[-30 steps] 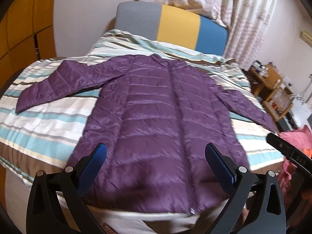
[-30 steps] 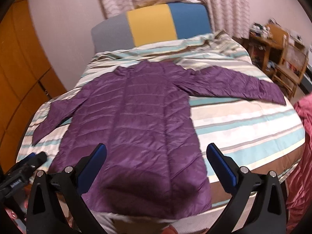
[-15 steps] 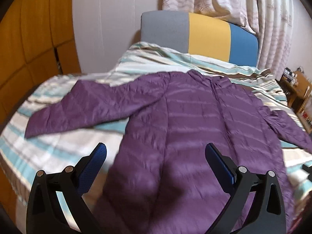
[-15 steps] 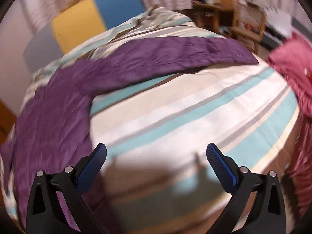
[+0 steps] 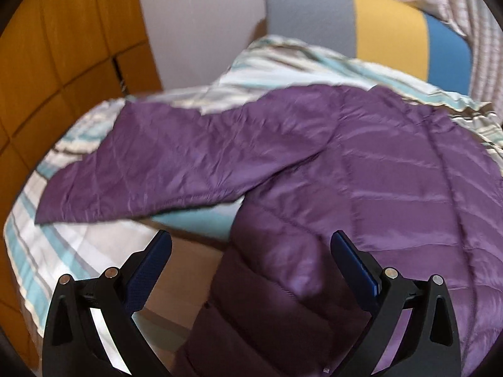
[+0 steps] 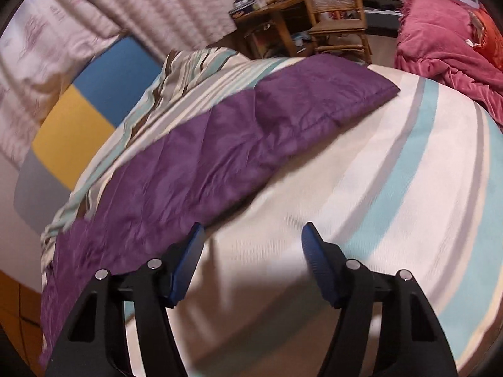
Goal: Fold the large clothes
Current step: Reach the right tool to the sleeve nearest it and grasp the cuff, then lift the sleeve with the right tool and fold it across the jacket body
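Note:
A purple quilted jacket (image 5: 377, 169) lies spread flat on a striped bed, both sleeves stretched out. In the left wrist view its left sleeve (image 5: 176, 163) runs out to the left. My left gripper (image 5: 251, 251) is open and empty, low over the jacket's left side below the armpit. In the right wrist view the right sleeve (image 6: 251, 132) runs up to the right, its cuff (image 6: 355, 88) lying flat. My right gripper (image 6: 253, 245) is open and empty, just above the bedspread beside the sleeve's lower edge.
The striped bedspread (image 6: 393, 188) covers the bed. A grey, yellow and blue headboard (image 5: 377, 28) stands behind. An orange wooden cabinet (image 5: 63, 47) is at the left. A wooden desk and chair (image 6: 314, 22) and a pink blanket heap (image 6: 446, 37) lie beyond the right side.
Both grippers moved forward from the bed's foot and apart, the left toward the jacket's left side, the right toward the right sleeve. The right jaws have narrowed somewhat. The jacket has not moved.

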`<state>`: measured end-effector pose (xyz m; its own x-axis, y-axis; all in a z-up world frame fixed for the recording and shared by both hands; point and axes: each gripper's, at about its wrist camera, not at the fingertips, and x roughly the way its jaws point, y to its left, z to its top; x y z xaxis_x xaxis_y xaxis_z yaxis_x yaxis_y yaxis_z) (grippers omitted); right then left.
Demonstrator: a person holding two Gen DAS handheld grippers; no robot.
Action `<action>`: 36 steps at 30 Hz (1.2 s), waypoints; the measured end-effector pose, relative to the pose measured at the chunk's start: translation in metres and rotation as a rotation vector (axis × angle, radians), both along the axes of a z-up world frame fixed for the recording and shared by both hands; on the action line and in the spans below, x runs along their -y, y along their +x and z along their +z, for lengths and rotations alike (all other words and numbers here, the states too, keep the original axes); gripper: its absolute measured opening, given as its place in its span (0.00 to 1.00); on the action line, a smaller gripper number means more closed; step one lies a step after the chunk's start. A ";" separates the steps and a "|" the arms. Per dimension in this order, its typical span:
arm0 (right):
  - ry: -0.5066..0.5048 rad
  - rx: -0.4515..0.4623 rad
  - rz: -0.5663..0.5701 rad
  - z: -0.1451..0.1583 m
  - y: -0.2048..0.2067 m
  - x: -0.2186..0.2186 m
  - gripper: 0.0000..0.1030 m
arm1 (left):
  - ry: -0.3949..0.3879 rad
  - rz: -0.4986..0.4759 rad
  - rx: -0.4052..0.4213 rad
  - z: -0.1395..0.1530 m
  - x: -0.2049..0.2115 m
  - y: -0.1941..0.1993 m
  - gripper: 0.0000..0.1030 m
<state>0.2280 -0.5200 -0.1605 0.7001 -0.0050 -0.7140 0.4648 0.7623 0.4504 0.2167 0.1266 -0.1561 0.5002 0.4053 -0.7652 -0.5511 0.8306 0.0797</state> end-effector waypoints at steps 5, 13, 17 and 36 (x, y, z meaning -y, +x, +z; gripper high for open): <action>0.073 0.050 -0.092 -0.005 0.017 0.022 0.65 | -0.097 0.024 0.009 -0.016 -0.014 -0.004 0.97; 0.079 0.061 -0.223 -0.004 0.041 0.054 0.39 | 0.006 0.027 -0.026 -0.017 0.004 0.000 0.97; -0.054 0.028 -0.155 0.008 0.057 0.048 0.14 | 0.008 0.028 -0.024 -0.019 0.004 0.002 0.97; -0.819 0.180 0.423 0.053 0.069 -0.223 0.11 | -0.030 0.029 -0.002 -0.022 0.001 -0.002 0.97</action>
